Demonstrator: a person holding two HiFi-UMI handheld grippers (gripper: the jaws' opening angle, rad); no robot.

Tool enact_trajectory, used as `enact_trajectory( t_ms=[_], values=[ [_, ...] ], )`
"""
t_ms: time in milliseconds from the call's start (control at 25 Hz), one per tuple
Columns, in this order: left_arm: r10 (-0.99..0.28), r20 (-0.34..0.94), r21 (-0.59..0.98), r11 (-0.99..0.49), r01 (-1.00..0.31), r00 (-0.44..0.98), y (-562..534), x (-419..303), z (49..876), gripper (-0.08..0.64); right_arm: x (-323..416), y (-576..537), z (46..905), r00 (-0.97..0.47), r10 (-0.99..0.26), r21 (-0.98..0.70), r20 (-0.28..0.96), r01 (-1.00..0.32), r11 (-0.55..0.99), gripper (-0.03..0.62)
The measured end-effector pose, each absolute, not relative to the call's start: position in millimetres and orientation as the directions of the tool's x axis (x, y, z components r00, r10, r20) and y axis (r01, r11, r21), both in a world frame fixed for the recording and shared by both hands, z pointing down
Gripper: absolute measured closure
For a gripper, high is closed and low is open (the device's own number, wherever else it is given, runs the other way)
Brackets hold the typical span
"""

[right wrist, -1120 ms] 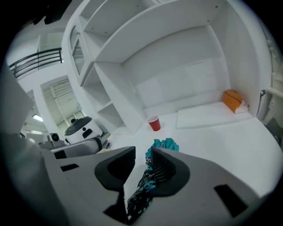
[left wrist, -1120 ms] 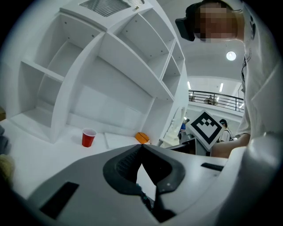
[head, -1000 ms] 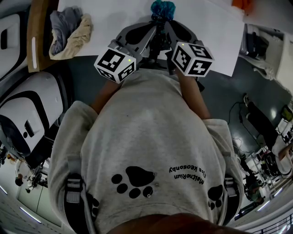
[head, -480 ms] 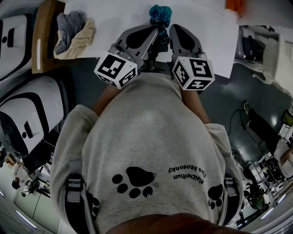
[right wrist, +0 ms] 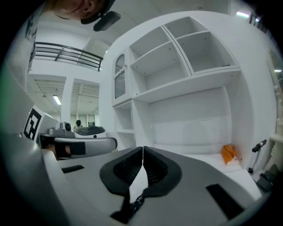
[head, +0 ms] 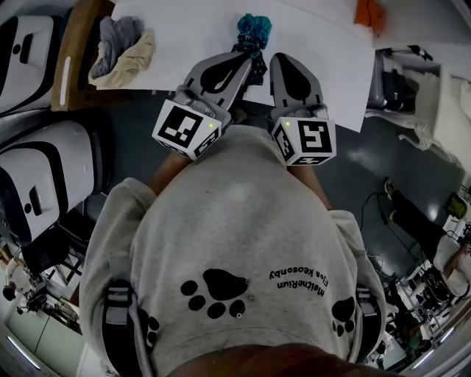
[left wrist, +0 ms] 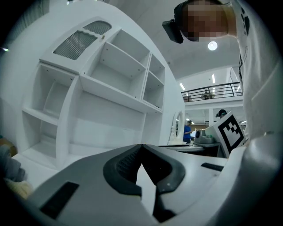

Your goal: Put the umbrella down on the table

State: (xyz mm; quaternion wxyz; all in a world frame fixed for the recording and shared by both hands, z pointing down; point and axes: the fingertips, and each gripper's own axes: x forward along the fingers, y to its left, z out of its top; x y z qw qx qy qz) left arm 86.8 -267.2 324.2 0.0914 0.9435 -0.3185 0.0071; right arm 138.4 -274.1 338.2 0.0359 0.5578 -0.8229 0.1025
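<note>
In the head view a folded umbrella with a teal end (head: 252,28) and a dark shaft (head: 256,68) runs out over the white table (head: 324,51), between my two grippers. My left gripper (head: 243,60) and right gripper (head: 284,62) are side by side at the table's near edge, both pointing away from me. The right gripper (right wrist: 143,152) is shut, and a dark braided cord of the umbrella (right wrist: 135,204) shows at the base of its jaws. The left gripper (left wrist: 141,149) is shut too, and I see nothing between its pads.
Grey and beige cloths (head: 121,44) lie on a wooden stand (head: 73,66) at the table's left. An orange thing (head: 366,11) lies at the table's far right, also orange thing (right wrist: 229,154). A white shelf unit (right wrist: 185,79) stands ahead. White machines (head: 44,169) are on my left.
Both grippers have risen and drawn closer to the camera. The umbrella has come along with them, shifting toward me over the table.
</note>
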Motion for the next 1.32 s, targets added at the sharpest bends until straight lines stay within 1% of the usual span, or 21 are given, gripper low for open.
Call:
enact_trajectory(
  t_ms=[120, 240, 360, 440, 520, 600, 760, 1320],
  values=[
    [-0.606, 0.058, 0.151, -0.780, -0.607, 0.794, -262, 85, 319, 0.543, 136, -266, 326, -0.380, -0.916, -0.104, 0.129, -0.924, 0.369, 0.558],
    [-0.613, -0.002, 0.157, -0.781, -0.605, 0.790, -259, 84, 307, 0.543, 132, -258, 317, -0.393, -0.914, -0.087, 0.096, -0.919, 0.386, 0.558],
    [-0.603, -0.011, 0.150, -0.790, -0.595, 0.798, -257, 83, 306, 0.543, 127, -254, 320, -0.396, -0.911, -0.054, 0.114, -0.918, 0.393, 0.558],
    [-0.589, 0.027, 0.154, -0.796, -0.586, 0.808, -256, 81, 314, 0.543, 120, -252, 324, -0.398, -0.908, -0.063, 0.129, -0.918, 0.393, 0.558],
    [-0.576, 0.085, 0.164, -0.797, -0.581, 0.813, -254, 75, 327, 0.543, 113, -251, 326, -0.396, -0.911, -0.089, 0.117, -0.917, 0.388, 0.558],
    [-0.570, 0.101, 0.172, -0.797, -0.579, 0.815, -254, 69, 333, 0.543, 109, -250, 330, -0.387, -0.915, -0.115, 0.115, -0.920, 0.375, 0.558],
    [-0.555, 0.044, 0.165, -0.816, -0.554, 0.831, -252, 68, 328, 0.543, 105, -246, 334, -0.370, -0.920, -0.119, 0.128, -0.927, 0.356, 0.558],
    [-0.544, -0.005, 0.141, -0.831, -0.538, 0.839, -254, 64, 319, 0.543, 110, -246, 337, -0.334, -0.932, -0.108, 0.139, -0.941, 0.321, 0.558]
  ],
)
